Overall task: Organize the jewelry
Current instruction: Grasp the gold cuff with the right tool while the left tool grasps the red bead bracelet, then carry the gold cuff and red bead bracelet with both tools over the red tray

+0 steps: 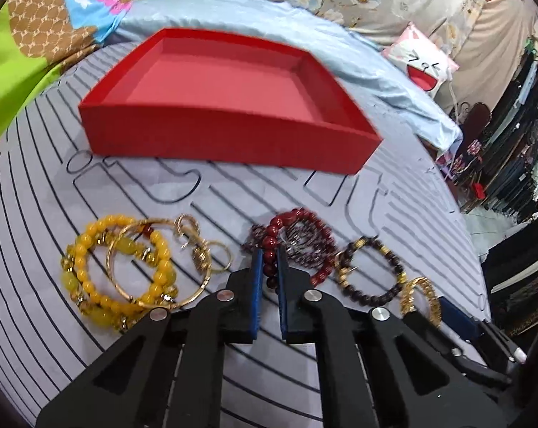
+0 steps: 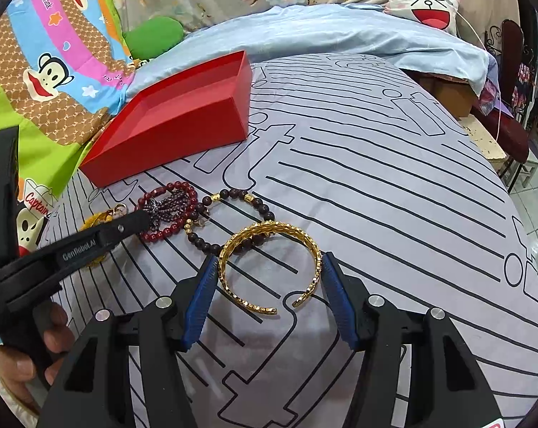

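gold bangle [image 2: 270,267] between right hand-held gripper [image 2: 269,267] fingers

1. The box [image 1: 229,100] sits on the bed [image 1: 37,249], behind a row of jewelry.
2. In the left wrist view, the row runs from the bead bracelets with bangle [image 1: 126,267] leftmost, through the bead bracelet pile [image 1: 301,242] and the dark bead bracelet [image 1: 372,271], to the open cuff bangle [image 2: 269,271] rightmost.
3. A pillow [image 2: 425,0] lies far behind.
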Tool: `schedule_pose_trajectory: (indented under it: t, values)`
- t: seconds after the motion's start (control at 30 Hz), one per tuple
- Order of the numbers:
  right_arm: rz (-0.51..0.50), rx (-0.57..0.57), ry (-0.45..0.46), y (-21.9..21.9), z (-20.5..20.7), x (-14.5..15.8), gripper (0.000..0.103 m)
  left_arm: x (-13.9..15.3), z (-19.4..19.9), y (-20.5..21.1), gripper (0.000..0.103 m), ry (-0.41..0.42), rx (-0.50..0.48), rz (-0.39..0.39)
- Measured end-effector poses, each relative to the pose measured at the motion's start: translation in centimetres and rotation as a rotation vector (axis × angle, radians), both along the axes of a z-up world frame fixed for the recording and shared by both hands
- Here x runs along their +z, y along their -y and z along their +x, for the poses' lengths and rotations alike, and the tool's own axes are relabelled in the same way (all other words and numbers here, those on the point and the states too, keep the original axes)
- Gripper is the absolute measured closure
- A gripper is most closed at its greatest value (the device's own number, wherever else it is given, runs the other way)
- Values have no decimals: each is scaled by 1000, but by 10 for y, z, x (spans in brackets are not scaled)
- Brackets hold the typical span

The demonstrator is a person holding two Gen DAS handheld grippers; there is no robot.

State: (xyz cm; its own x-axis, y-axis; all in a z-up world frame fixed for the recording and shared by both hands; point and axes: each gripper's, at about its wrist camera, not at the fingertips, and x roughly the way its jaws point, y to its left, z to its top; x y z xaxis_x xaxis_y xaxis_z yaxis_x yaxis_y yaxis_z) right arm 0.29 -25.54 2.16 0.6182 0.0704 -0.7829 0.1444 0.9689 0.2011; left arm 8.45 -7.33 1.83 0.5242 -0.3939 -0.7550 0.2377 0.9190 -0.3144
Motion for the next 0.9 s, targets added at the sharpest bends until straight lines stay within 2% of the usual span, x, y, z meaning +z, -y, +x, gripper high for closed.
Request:
schedule_pose_trajectory:
  t: [0.17,0.57,0.9]
  values:
    - [-3,-3,5,-1,-1,4,46,20,-10,-8,96,55,-22,-9]
    - [-23,32,25,-17,-6,14,46,30,-43,-44,96,45,-19,-2]
    - [-33,73,55,-35,-4,32,46,65,-59,-54,96,95,-61,-37]
